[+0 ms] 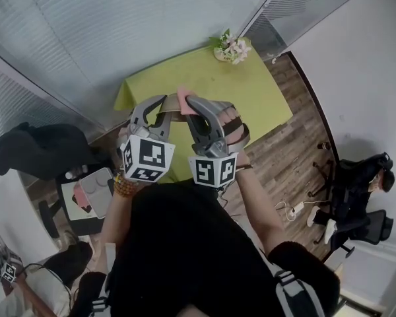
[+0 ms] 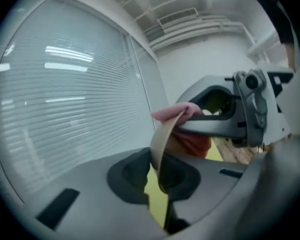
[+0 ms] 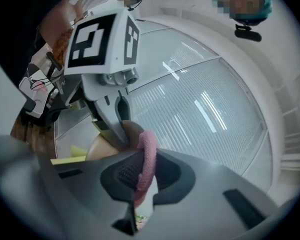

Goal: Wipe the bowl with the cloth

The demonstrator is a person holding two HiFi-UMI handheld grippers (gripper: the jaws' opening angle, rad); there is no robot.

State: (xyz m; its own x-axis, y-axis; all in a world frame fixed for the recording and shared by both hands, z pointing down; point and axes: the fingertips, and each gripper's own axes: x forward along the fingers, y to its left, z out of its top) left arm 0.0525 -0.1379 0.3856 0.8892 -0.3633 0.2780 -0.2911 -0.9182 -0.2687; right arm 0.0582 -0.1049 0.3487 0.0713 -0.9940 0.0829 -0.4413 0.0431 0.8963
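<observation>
Currently the left gripper [image 2: 157,176] clamps the tan bowl [image 2: 162,139] by its thin rim, above the green table [image 1: 251,91]. The right gripper [image 3: 140,176] pinches the pink cloth [image 3: 147,159] against it. Hard rubbing could twist the bowl loose.

A table [image 1: 251,91] under a lime-green cloth stands against a wall of white blinds [image 1: 119,32], with a small bouquet of pale flowers [image 1: 231,47] at its far edge. The floor [image 1: 297,157] is dark wood planks. A white power strip [image 1: 297,209] lies on it at the right, near a black office chair [image 1: 363,197] — another black chair [image 1: 39,150] stands at the left.
</observation>
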